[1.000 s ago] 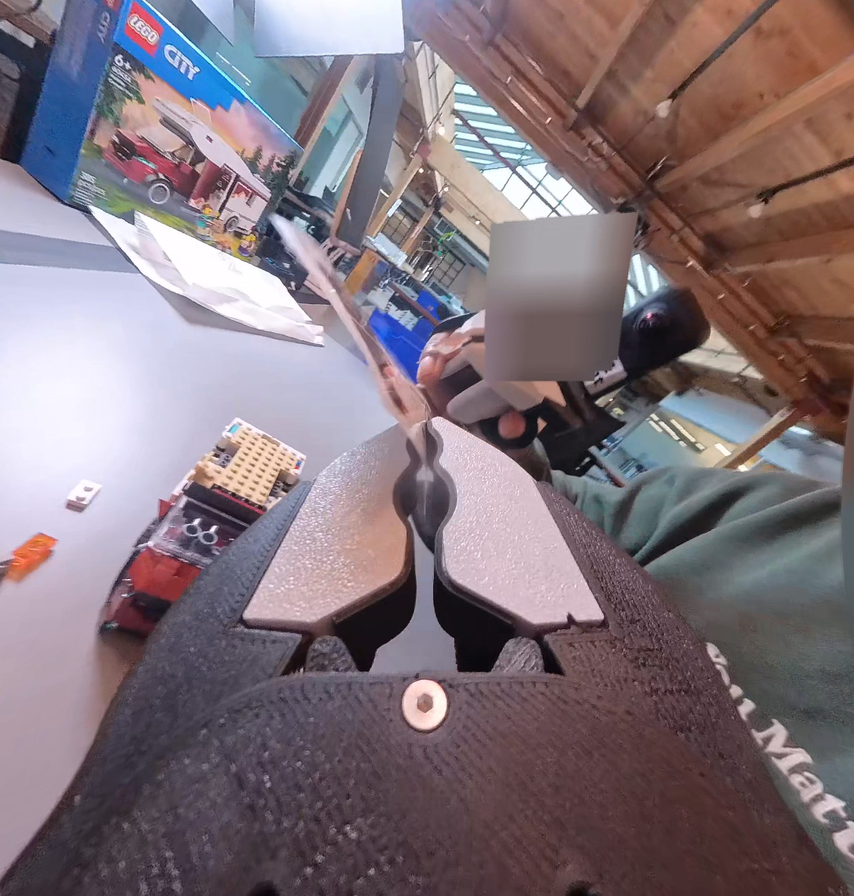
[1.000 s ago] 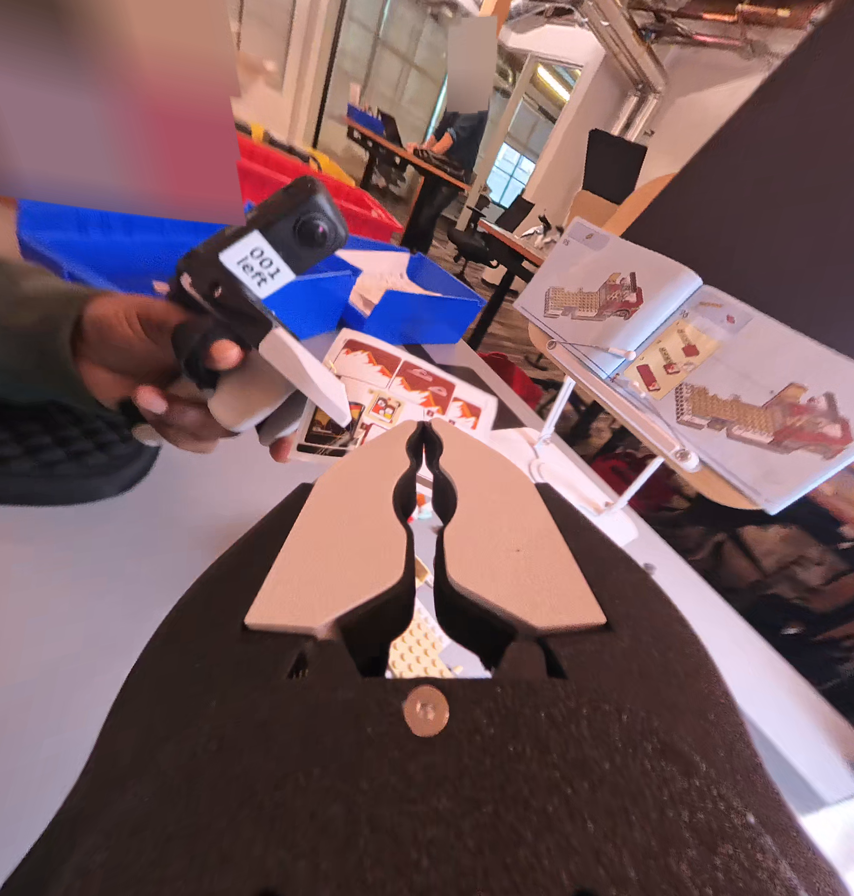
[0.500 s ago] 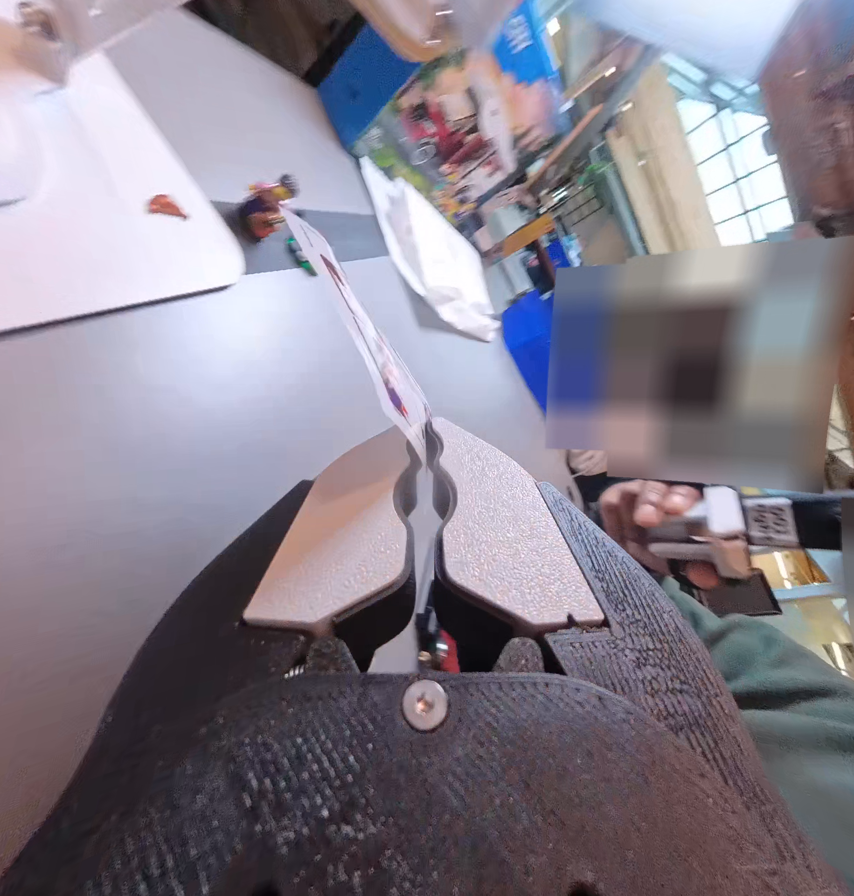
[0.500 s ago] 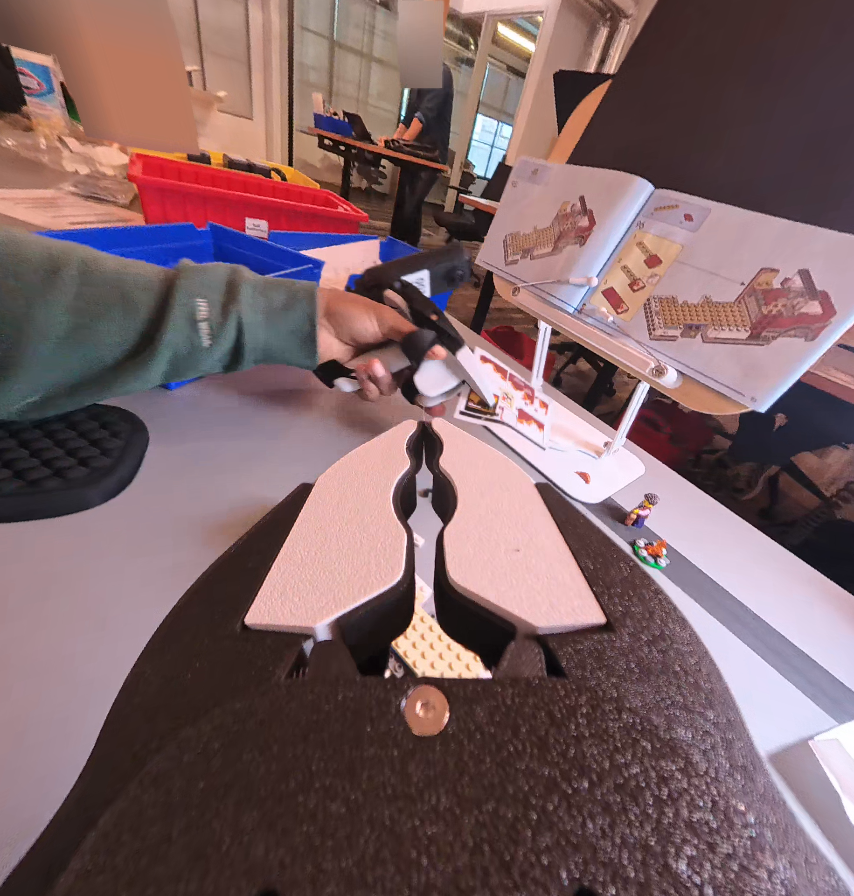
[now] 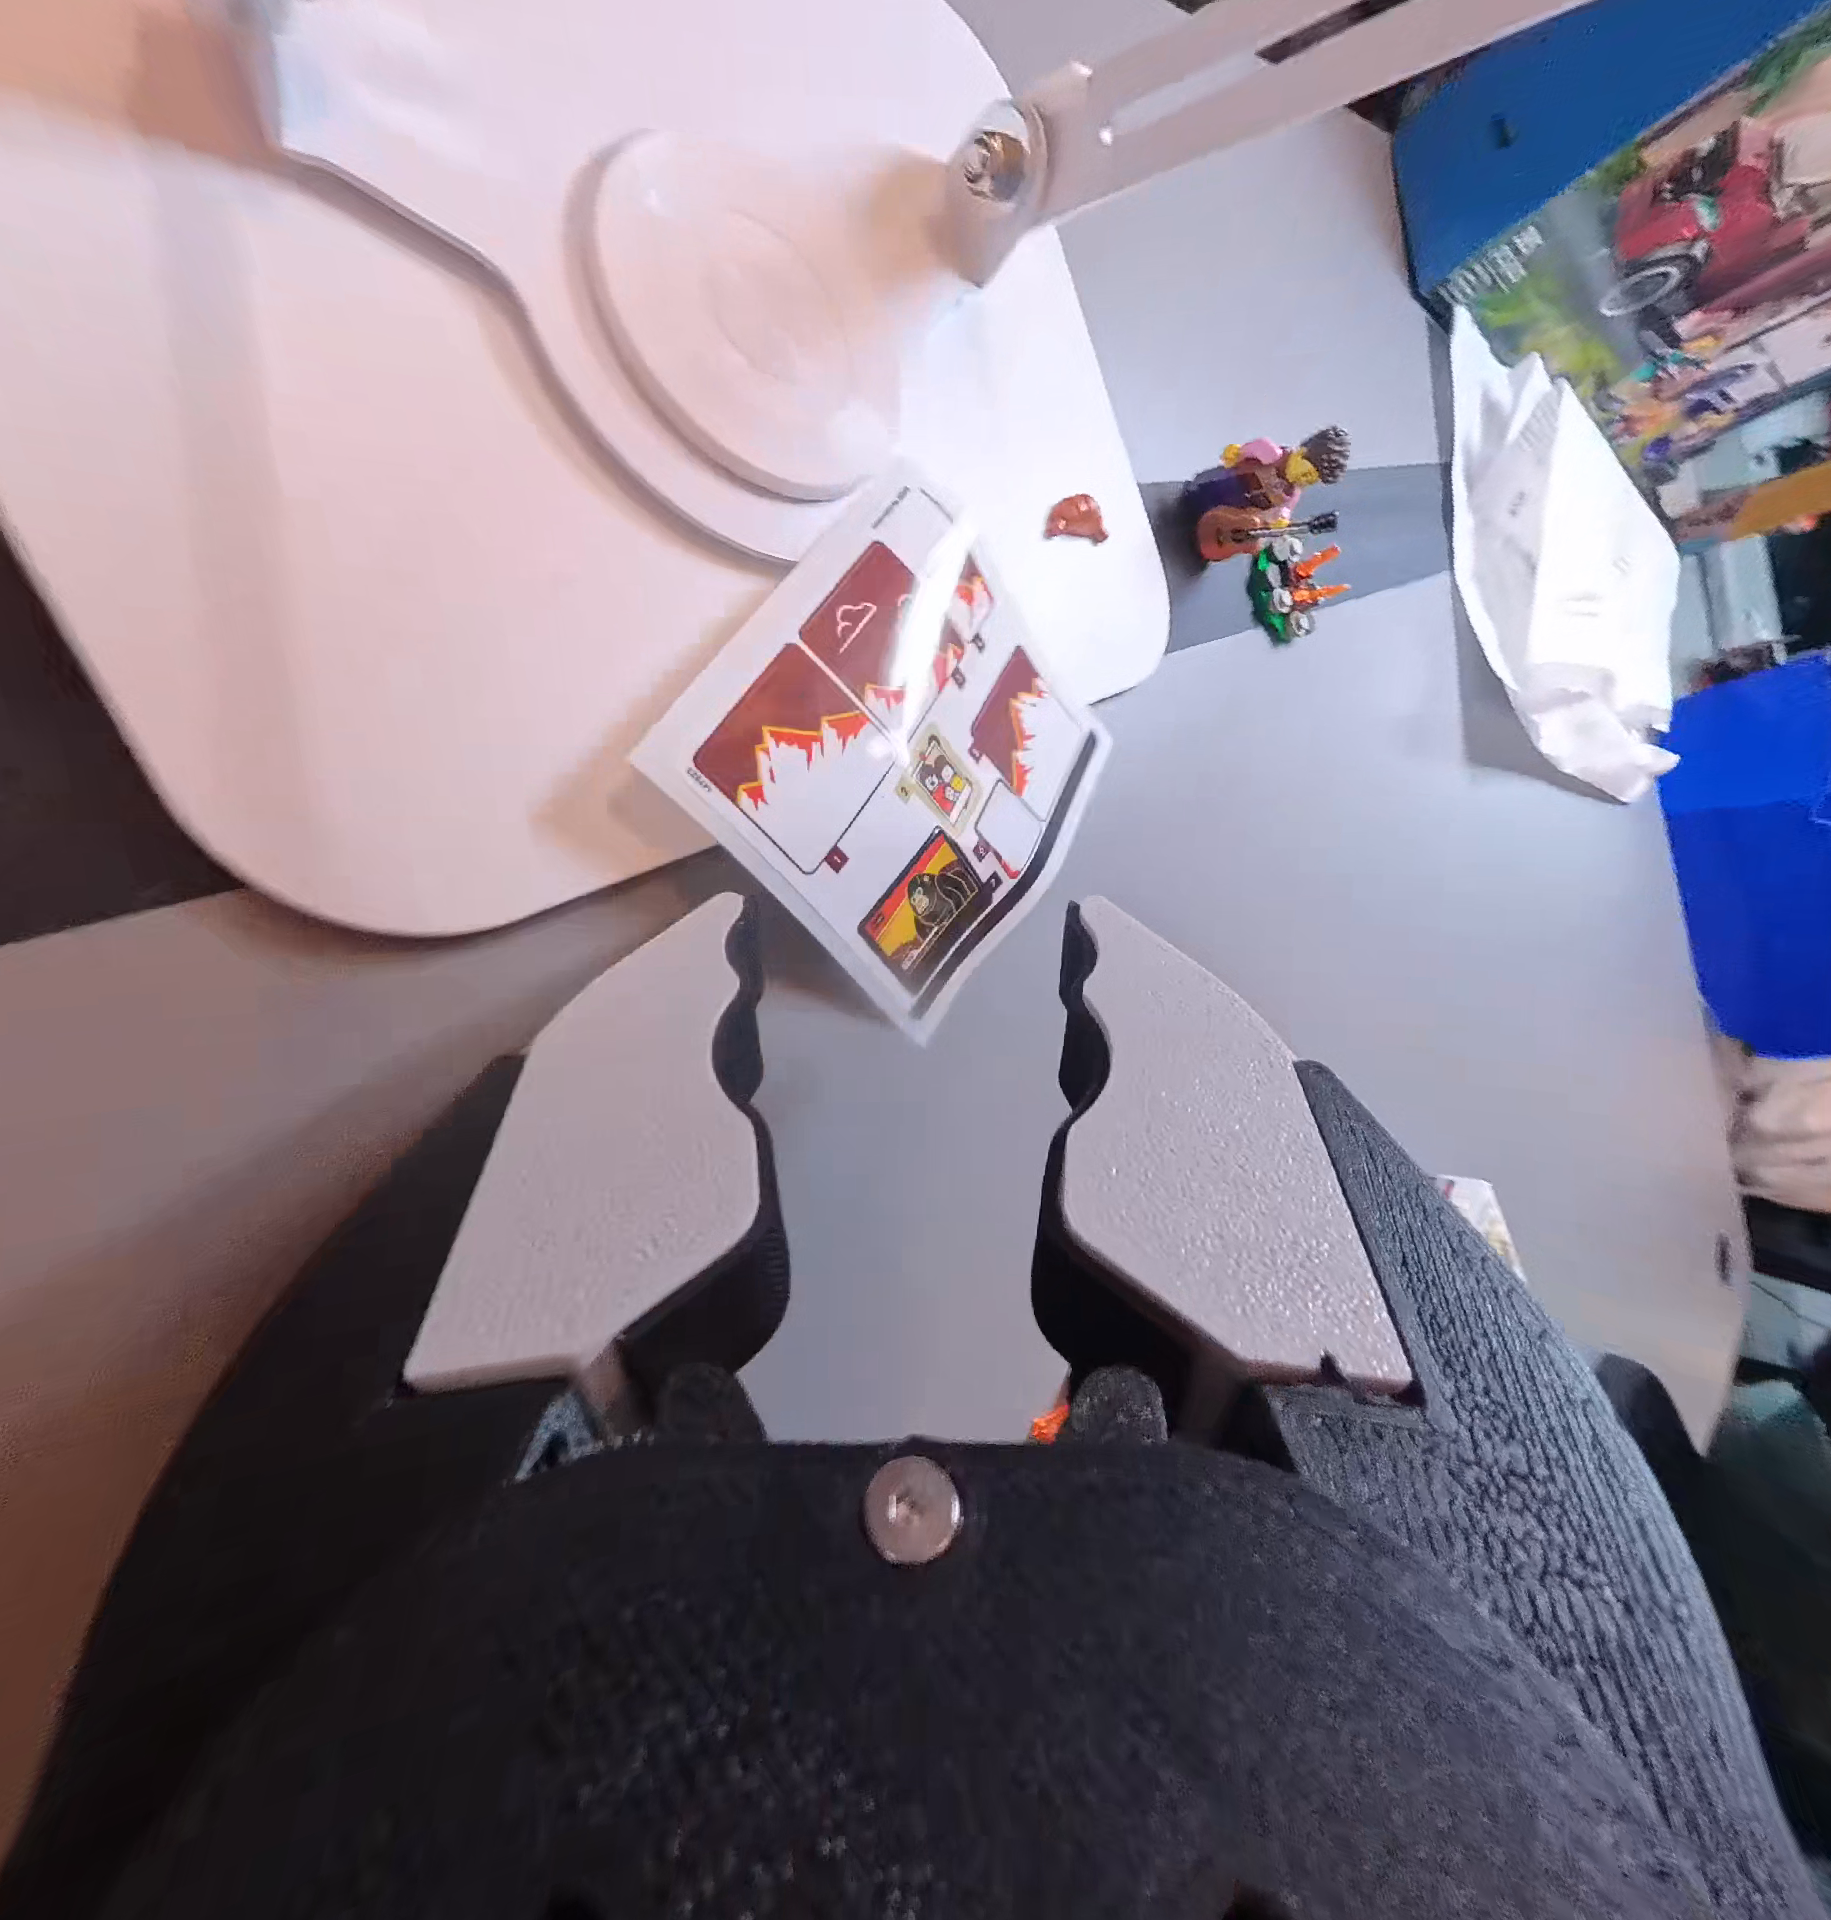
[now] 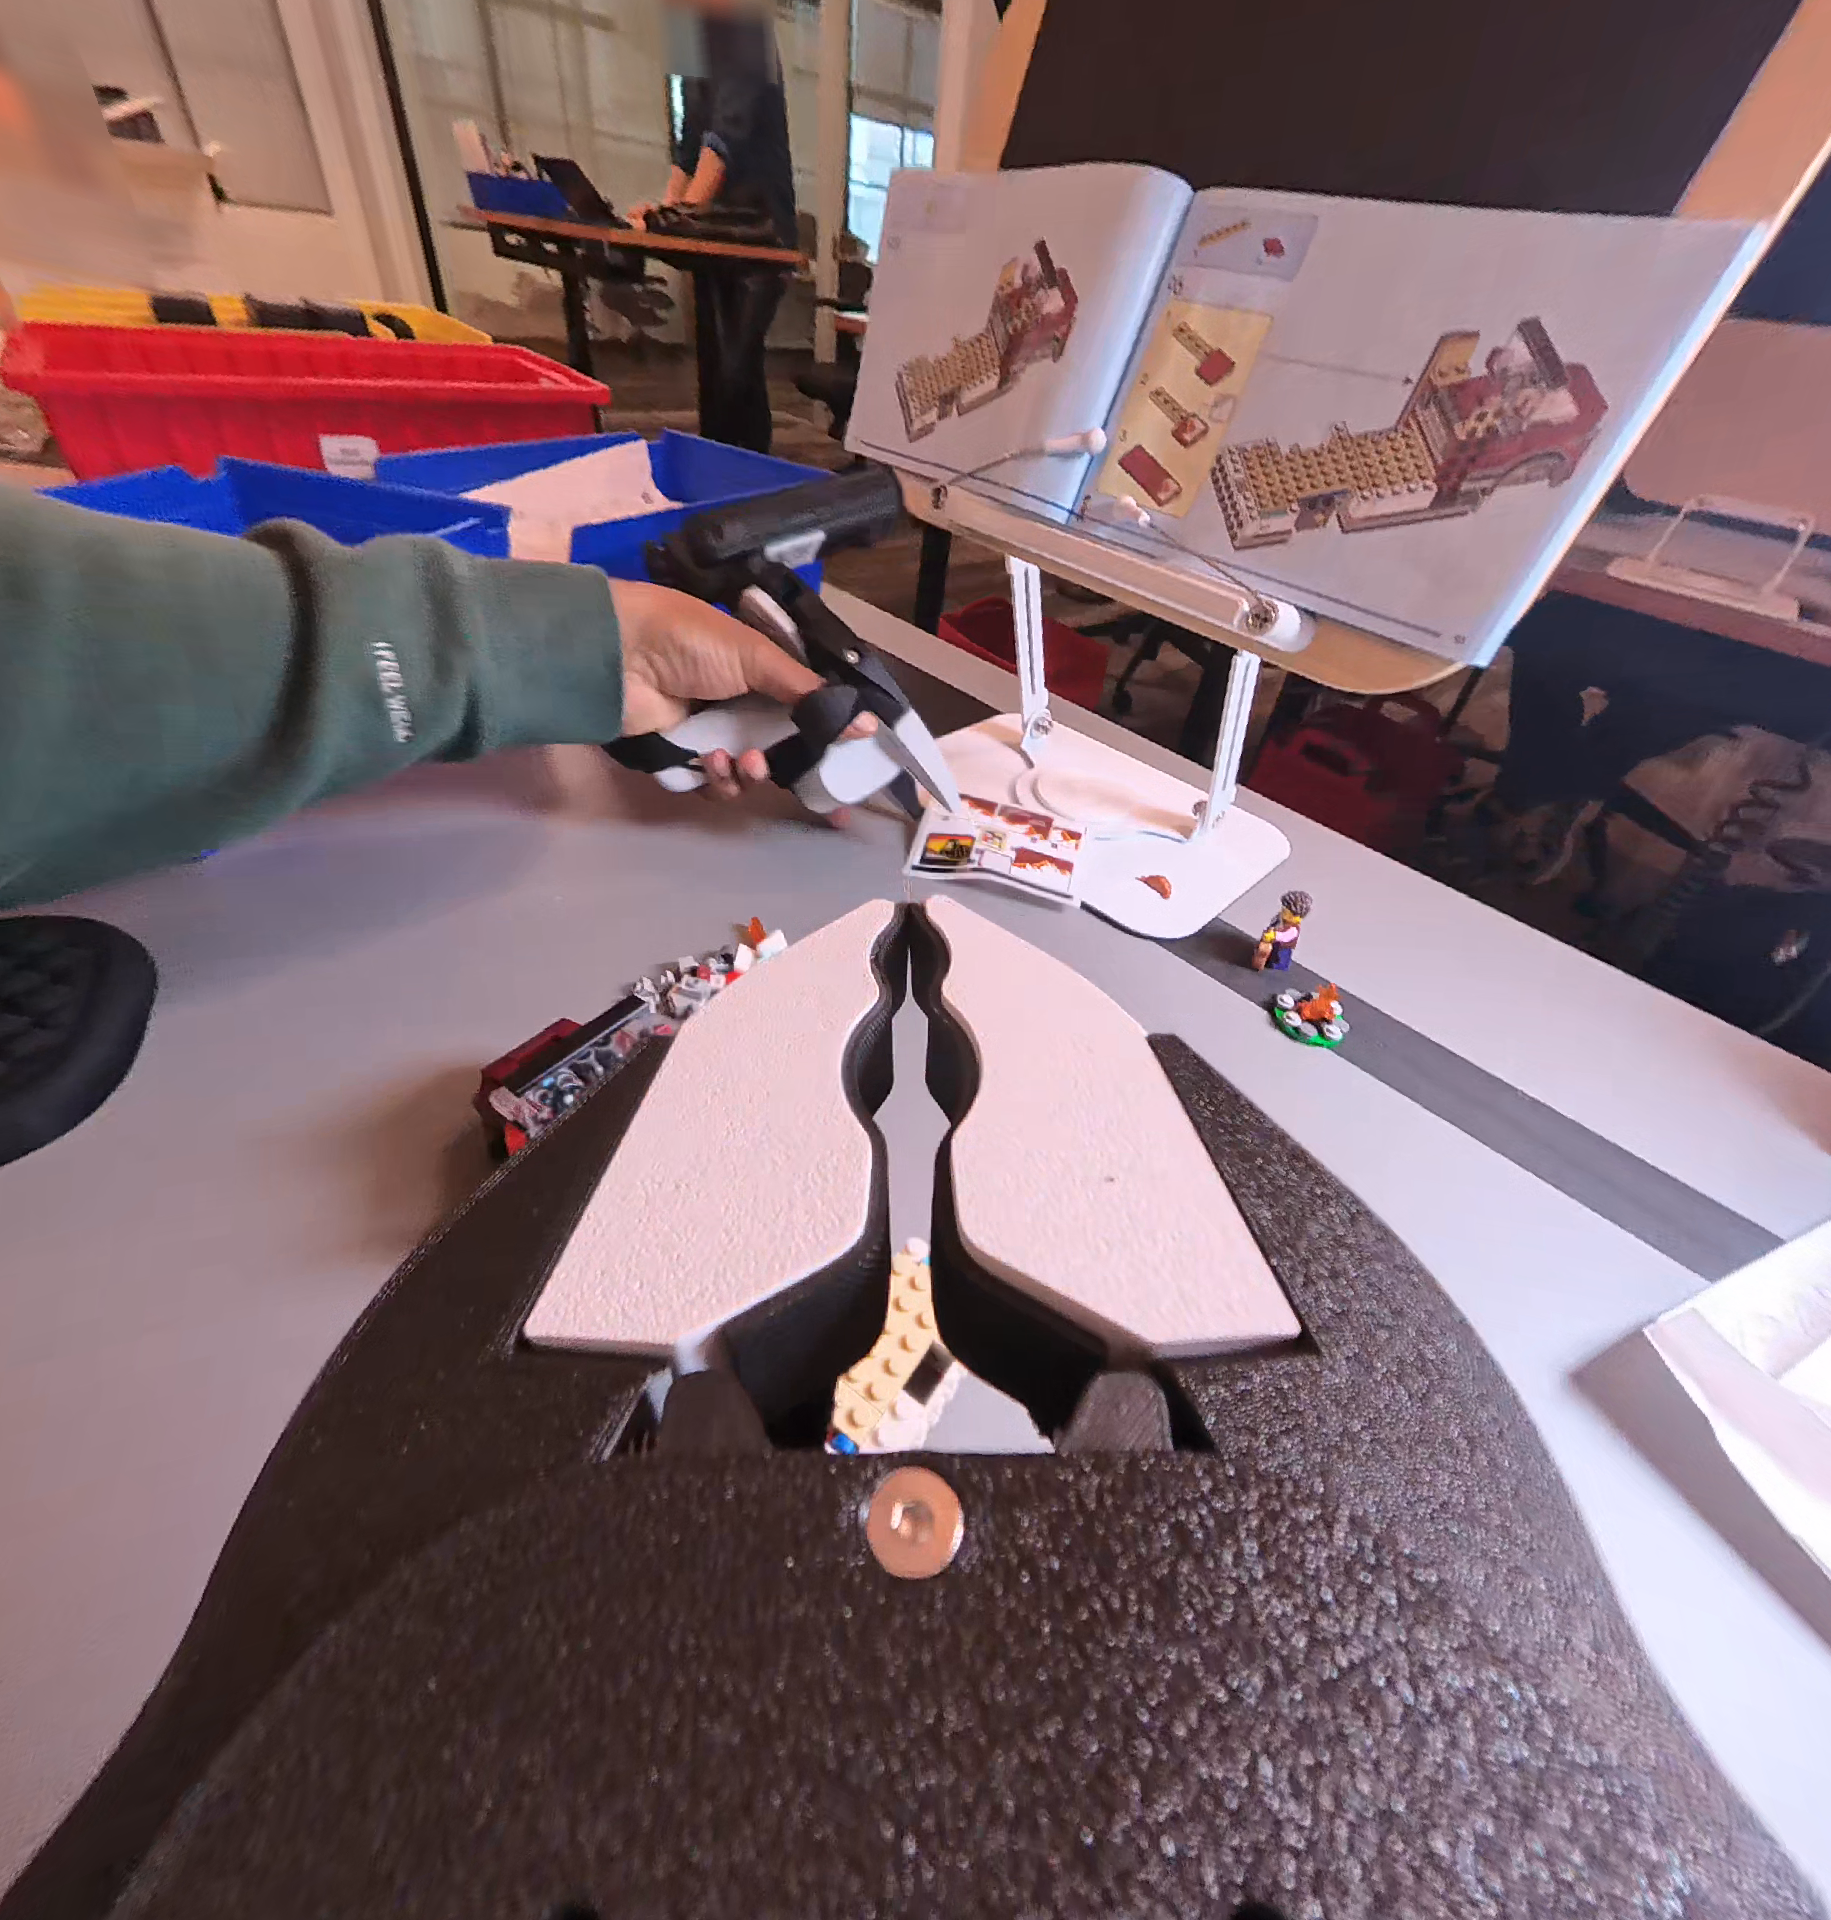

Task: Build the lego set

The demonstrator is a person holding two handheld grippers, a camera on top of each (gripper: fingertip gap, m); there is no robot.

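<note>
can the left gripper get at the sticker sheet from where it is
Probably yes: the left gripper is open, and the sticker sheet lies just past its fingertips, half on the white stand base, nothing between.

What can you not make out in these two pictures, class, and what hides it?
- Lego model: right wrist view, mostly hidden beneath the shut right gripper.
- Loose lego pieces: same view, too small to identify.
- Paper sheet: cut off by the right edge.
- Sticker sheet: left wrist view, glare hides some stickers.

Print on sticker sheet (not given)
</note>
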